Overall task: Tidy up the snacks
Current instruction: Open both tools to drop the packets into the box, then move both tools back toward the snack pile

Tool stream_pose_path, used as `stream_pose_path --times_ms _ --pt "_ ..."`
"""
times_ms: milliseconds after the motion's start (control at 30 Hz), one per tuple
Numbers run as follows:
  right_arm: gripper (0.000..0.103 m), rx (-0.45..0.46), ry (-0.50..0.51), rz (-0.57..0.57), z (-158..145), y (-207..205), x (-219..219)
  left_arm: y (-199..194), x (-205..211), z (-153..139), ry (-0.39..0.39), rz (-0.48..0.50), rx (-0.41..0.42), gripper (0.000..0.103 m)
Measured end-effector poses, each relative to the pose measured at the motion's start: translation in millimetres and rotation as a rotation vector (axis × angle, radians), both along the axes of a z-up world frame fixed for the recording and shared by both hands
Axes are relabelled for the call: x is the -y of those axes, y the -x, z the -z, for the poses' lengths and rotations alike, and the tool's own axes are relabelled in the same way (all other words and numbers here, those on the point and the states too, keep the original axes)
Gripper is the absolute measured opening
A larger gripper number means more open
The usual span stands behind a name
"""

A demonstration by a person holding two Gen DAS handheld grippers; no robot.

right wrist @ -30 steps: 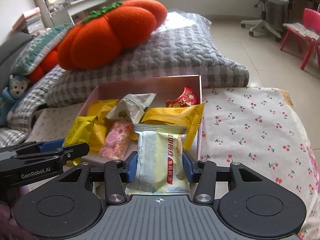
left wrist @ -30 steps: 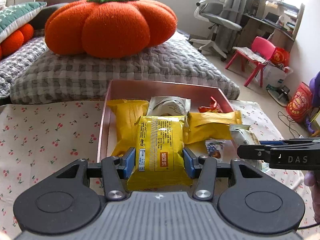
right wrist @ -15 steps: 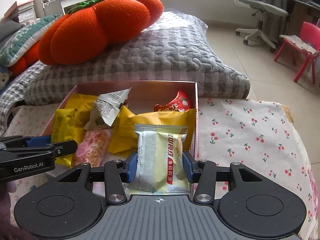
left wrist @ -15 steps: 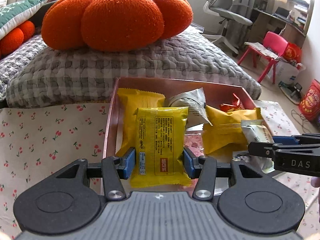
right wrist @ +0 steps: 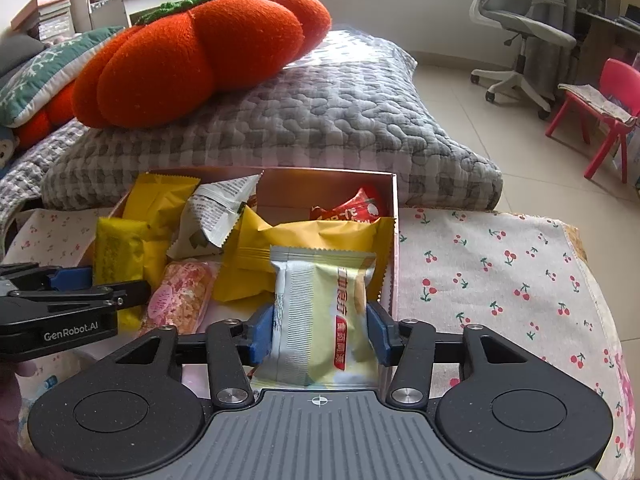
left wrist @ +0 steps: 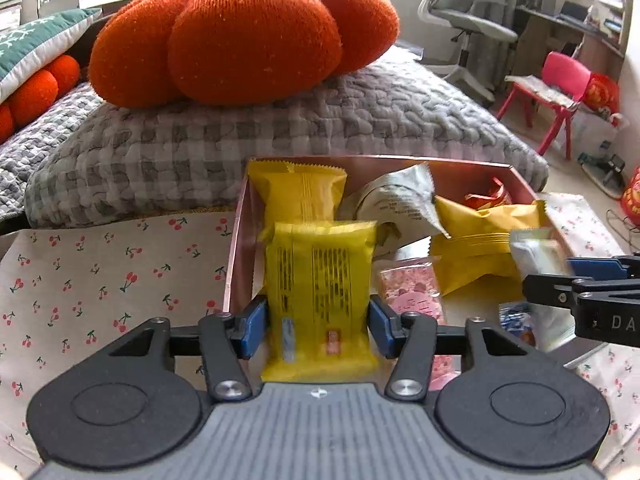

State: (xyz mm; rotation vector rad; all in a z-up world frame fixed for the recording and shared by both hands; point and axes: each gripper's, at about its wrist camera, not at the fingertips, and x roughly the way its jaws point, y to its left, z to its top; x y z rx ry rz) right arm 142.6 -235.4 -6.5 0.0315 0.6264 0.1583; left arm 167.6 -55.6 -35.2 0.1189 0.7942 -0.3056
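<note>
Left tongs (left wrist: 318, 328) and right tongs (right wrist: 320, 334), jaws just easing apart, angled downward.

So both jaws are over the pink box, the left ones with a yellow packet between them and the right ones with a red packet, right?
Not quite. The right wrist view shows a pale green and white packet between the right jaws, not a red one; the red packet lies at the back of the pink box. The left jaws do have a yellow packet between them.

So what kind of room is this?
Probably a lived-in room at home, a bedroom or living room: a big orange pumpkin cushion on a quilted grey blanket, a swivel desk chair, and a small red kid's chair.
</note>
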Motion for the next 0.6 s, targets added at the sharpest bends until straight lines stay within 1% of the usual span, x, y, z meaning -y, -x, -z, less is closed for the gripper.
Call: stream_pose_path --times_ms 33,100,167,200,233,300,333,433,467,600 --pt "0.053 0.005 -0.003 -0.001 -2 1 0 2 0 -1 -0.003 0.006 0.003 0.055" --pt "0.063 0.014 -0.011 -0.003 -5 4 2 6 0 -4 -0.012 0.016 0.009 0.059" --pt "0.07 0.022 -0.028 -0.009 -9 7 4 9 -2 -7 -0.008 0.025 0.011 0.063" --pt "0.073 0.027 -0.028 -0.005 -11 9 4 9 -1 -9 -0.003 0.028 0.011 0.067" --pt "0.074 0.031 -0.026 -0.004 -13 11 4 9 0 -10 0.001 0.031 0.011 0.07" --pt "0.076 0.036 -0.022 -0.008 -17 15 3 11 0 -13 0.008 0.036 0.011 0.073" --pt "0.076 0.038 -0.02 -0.009 -19 17 3 14 -1 -16 0.009 0.04 0.012 0.076" --pt "0.082 0.049 -0.023 -0.01 -25 25 4 20 0 -20 0.01 0.051 0.015 0.084" --pt "0.084 0.053 -0.025 -0.01 -26 28 4 22 0 -21 0.01 0.055 0.013 0.085" --pt "0.086 0.061 -0.024 -0.015 -33 39 5 33 0 -26 0.006 0.062 0.011 0.093"
